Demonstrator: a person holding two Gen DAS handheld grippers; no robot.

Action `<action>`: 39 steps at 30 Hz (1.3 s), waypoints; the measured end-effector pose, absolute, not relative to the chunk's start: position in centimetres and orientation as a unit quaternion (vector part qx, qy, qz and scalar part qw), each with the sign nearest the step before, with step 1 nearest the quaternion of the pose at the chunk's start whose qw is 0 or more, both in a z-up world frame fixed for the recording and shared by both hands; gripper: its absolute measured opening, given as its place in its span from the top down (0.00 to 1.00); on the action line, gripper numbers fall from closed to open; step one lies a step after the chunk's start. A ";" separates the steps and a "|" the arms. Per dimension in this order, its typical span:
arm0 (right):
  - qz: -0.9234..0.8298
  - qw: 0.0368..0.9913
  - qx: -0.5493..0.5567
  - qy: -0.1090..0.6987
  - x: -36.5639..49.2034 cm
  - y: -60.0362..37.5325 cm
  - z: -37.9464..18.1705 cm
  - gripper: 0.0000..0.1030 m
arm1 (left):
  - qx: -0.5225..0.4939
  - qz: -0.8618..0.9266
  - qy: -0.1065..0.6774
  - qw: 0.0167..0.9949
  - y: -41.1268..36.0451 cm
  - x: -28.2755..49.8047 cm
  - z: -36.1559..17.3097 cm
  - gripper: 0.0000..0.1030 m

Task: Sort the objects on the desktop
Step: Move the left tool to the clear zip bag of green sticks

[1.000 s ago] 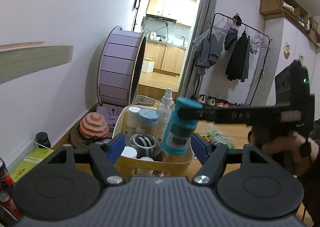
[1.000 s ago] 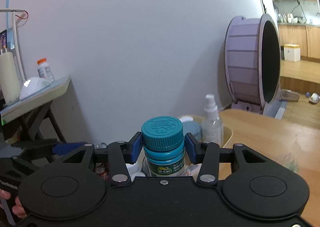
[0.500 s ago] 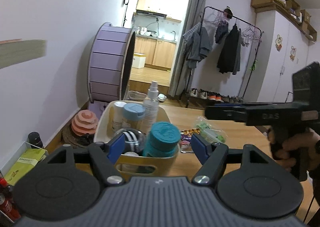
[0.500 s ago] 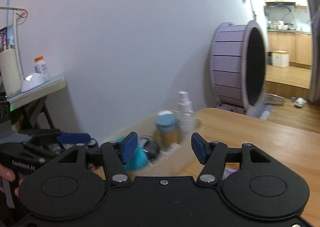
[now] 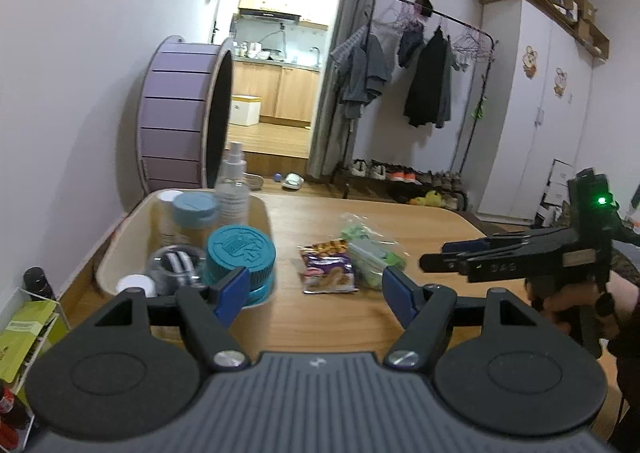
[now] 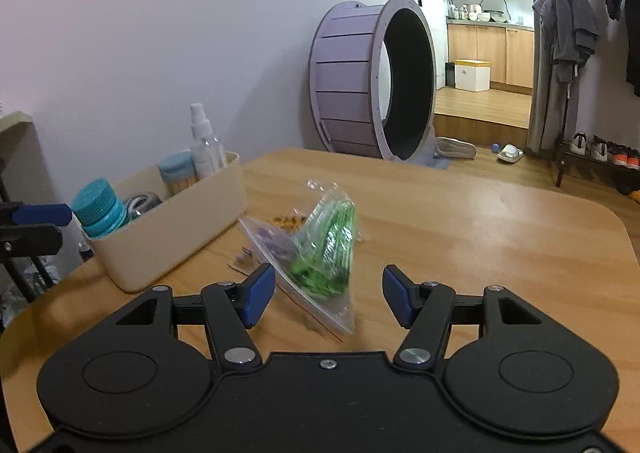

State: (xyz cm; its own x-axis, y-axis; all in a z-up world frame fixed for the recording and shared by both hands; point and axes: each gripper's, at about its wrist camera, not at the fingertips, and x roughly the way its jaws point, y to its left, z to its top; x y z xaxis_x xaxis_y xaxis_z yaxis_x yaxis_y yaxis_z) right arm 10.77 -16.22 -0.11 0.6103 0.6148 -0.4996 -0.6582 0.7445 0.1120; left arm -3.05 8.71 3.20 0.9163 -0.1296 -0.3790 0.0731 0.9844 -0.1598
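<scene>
A cream bin sits at the table's left and holds a teal-capped bottle, a spray bottle, a blue-lidded jar and other small items. A clear bag of green pieces and a purple snack packet lie on the table beside the bin. My left gripper is open and empty near the bin. My right gripper is open and empty, just in front of the green bag.
The wooden table stretches to the right of the packets. A purple wheel stands on the floor behind the table. A clothes rack and shoes stand further back. A green box lies below the table's left edge.
My right gripper let go of the teal-capped bottle in the bin, opened, and swung right toward the bags. My left gripper drew back and turned right.
</scene>
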 end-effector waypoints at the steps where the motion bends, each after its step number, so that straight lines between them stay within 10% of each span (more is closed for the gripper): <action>1: 0.360 0.894 -0.042 0.262 10.7 -16.2 -0.3 0.42 | -0.071 -0.054 0.200 0.976 8.4 -3.0 3.1 0.30; 16: 0.376 0.886 -0.098 0.255 11.3 -13.0 -1.6 0.44 | -0.062 -0.068 0.202 0.975 7.2 -2.9 2.5 0.30; 21: 0.383 0.879 -0.084 0.271 11.8 -13.2 -1.9 0.84 | -0.060 -0.073 0.204 0.974 6.9 -2.8 2.5 0.30; 26: 0.394 0.875 -0.058 0.276 10.7 -15.0 -1.1 0.94 | -0.059 -0.082 0.206 0.973 6.2 -2.5 2.5 0.30; 39: 0.415 0.864 -0.019 0.285 3.9 -19.1 -0.3 0.88 | -0.034 -0.121 0.223 0.967 2.3 -1.1 1.4 0.30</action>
State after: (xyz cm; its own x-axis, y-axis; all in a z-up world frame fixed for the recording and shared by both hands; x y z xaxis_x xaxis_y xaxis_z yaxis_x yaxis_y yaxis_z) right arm 3.88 -19.05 -0.27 0.4926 0.7071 -0.5073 -0.7283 0.6541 0.2044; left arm -1.06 2.31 1.45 0.8715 -0.2490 -0.4225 0.2188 0.9684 -0.1196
